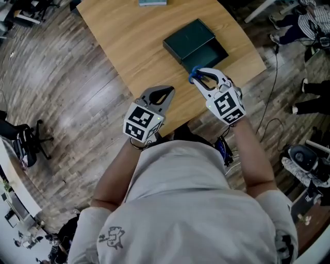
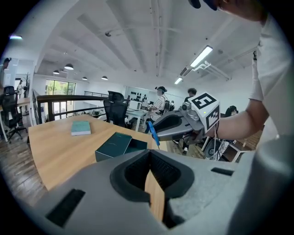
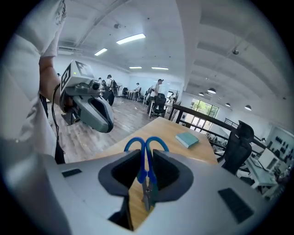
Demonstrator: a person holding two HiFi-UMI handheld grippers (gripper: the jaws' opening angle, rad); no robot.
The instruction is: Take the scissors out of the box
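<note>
Floor (image 1: 67, 77): grey-brown wood planks, worn sheen, all round the table.
Table (image 1: 134, 36): light wood-grain top, smooth, rounded near edge.
Person: pale grey shirt (image 1: 191, 206), both forearms reach fwd over the near table edge.
Box (image 1: 193, 44): dark green, matte, flat rectangular, lies at an angle on the table's right part. Lid covers the far-left portion; near-right end is open, dark inside.
L gripper (image 1: 166, 94): grey plastic, black ribbed pads, marker cube at the back. Jaws clenched tip to tip, nothing betw. them. Sits at the near table edge, left of the R gripper and apart from the box.
R gripper (image 1: 203, 75): same build, clamped on the scissors (image 3: 146, 151). It is just near of the box's open end.
Book (image 1: 152, 2): thin, teal cover, flat at the far table edge.
Scissors: small, blue plastic loop handles stick out past the jaw tips, metal blades point back betw. the pads. Out of the box, held in the R gripper.
</note>
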